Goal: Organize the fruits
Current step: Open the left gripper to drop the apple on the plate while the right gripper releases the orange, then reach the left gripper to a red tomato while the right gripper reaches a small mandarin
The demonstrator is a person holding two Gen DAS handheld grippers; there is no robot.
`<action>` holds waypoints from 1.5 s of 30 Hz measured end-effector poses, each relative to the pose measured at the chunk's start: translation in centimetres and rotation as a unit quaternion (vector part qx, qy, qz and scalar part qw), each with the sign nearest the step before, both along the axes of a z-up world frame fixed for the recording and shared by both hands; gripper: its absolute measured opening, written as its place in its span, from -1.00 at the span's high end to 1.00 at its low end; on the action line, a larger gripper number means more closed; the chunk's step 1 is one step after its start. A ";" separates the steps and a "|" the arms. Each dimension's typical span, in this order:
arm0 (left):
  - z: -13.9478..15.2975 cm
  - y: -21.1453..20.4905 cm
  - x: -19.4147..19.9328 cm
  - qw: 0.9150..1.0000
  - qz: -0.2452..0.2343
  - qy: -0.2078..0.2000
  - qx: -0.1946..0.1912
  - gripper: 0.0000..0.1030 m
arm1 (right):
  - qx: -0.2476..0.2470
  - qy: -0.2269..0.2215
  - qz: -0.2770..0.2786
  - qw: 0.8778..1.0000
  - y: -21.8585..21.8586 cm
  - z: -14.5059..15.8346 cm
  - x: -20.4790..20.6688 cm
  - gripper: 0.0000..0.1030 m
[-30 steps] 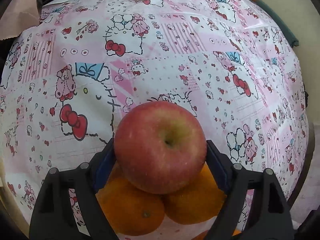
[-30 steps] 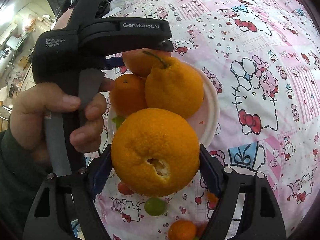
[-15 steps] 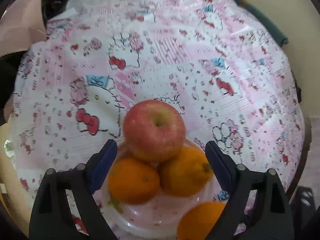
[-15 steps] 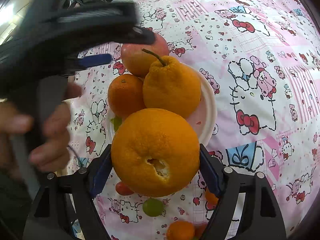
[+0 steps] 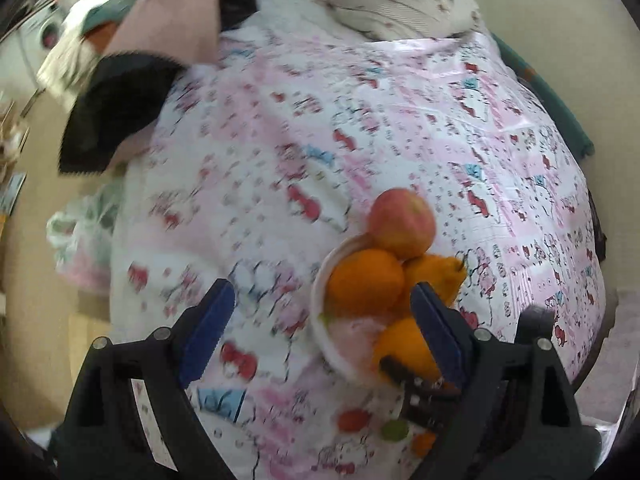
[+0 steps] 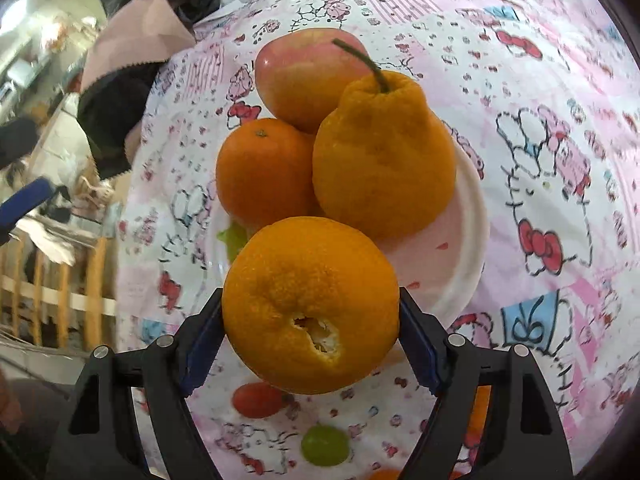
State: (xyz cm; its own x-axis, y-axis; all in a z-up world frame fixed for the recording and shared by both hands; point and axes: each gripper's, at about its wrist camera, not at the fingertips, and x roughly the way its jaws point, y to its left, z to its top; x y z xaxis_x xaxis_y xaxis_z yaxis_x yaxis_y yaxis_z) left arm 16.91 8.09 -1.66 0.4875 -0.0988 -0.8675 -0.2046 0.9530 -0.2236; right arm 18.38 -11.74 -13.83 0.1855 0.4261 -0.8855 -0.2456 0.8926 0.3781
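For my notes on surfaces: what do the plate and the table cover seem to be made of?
The plate looks like glazed ceramic or hard plastic: white, smooth, with a soft sheen on its rim; the pictures cannot settle which. The table cover seems to be printed plastic sheet, likely vinyl: glossy glare patches and shallow wrinkles show in the left wrist view.

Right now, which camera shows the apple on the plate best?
The right wrist view: the apple is sharp, behind the oranges on the plate. The left wrist view shows it smaller and motion-blurred, though less hidden.

Motion-blurred tablecloth print (left wrist view), small orange fruit cut by bottom edge.
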 end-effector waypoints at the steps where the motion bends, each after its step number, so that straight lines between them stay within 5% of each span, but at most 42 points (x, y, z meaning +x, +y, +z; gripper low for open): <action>1: -0.3 0.4 -0.8 1.000 0.009 0.001 -0.002 -0.70 | -0.001 -0.004 0.002 1.000 0.2 0.0 0.0 -0.59; 9: -1.8 -0.3 -1.3 1.000 -0.005 0.009 0.005 -0.70 | -0.028 -0.015 0.011 0.999 1.4 -0.4 -0.1 -0.61; 15: -1.8 -0.9 -0.8 0.999 -0.015 0.013 -0.026 -0.70 | -0.016 -0.005 0.002 1.000 1.1 -0.6 0.1 -0.64; 20: -1.6 -1.6 -1.1 1.000 -0.023 0.004 -0.003 -0.70 | -0.020 -0.011 0.004 1.000 1.0 -0.1 -0.4 -0.66; 32: -1.5 -2.0 -2.6 0.999 -0.017 -0.003 0.035 -0.70 | 0.018 -0.048 -0.027 0.998 -2.9 5.3 -1.8 -0.76; 45: -2.3 -2.4 -7.8 1.000 0.001 0.015 0.020 -0.70 | 0.040 -0.055 -0.050 0.996 -7.8 9.7 -5.6 -0.76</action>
State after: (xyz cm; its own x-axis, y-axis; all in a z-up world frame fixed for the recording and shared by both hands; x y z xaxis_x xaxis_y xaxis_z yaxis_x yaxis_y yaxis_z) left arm 9.13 5.73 -3.96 0.4606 -0.0625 -0.8854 -0.2119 0.9609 -0.1781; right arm 12.77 -19.58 -4.10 0.3243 0.4685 -0.8218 -0.2005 0.8831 0.4243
